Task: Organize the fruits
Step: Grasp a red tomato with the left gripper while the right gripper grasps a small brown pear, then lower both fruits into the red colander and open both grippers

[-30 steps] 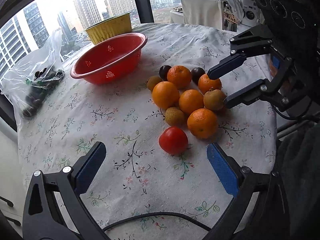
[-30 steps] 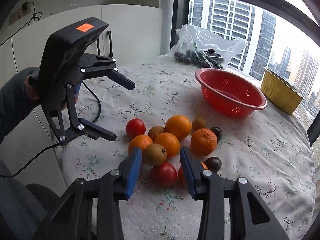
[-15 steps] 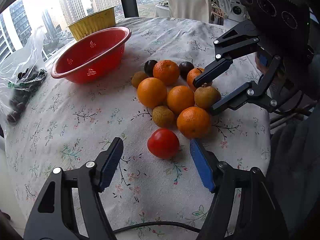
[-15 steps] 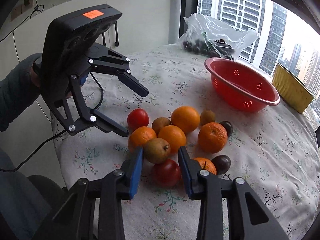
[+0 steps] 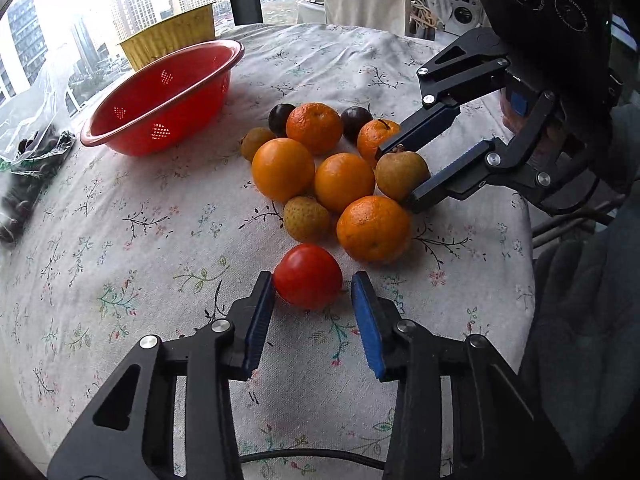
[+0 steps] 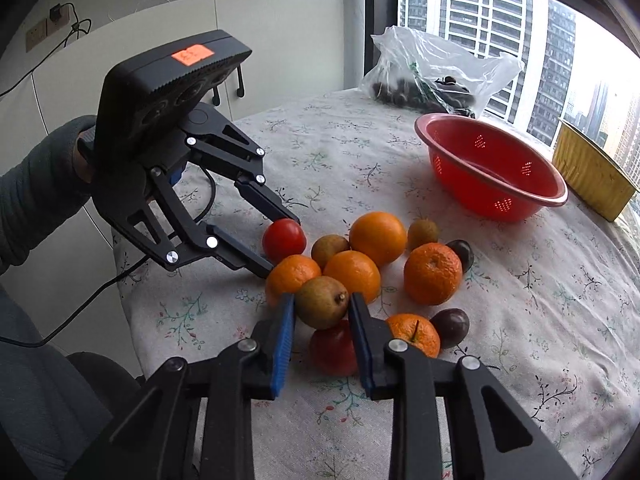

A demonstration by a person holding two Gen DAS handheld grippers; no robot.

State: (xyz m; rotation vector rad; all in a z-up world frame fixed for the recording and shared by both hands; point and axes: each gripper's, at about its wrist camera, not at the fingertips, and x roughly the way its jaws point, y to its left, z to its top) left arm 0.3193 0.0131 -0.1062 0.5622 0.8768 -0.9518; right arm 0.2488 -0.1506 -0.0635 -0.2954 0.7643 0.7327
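A pile of fruit lies on the flowered tablecloth: several oranges (image 5: 282,168), brown pears and two dark plums (image 5: 280,117). My left gripper (image 5: 313,285) is open, its blue pads on either side of a red tomato (image 5: 307,275), which also shows in the right wrist view (image 6: 283,239). My right gripper (image 6: 321,300) is closed around a brown pear (image 6: 321,301) and grips it at the pile's near edge; it also shows in the left wrist view (image 5: 401,169). A second red fruit (image 6: 333,347) lies under the right gripper.
A red perforated bowl (image 5: 161,98) and a yellow ribbed container (image 5: 172,40) stand at the window side. A clear plastic bag of dark fruit (image 6: 432,74) lies beyond the bowl. The table edge (image 5: 524,240) runs close behind the right gripper.
My left gripper moved forward and narrowed until its pads flank the red tomato. My right gripper moved forward and closed on the brown pear.
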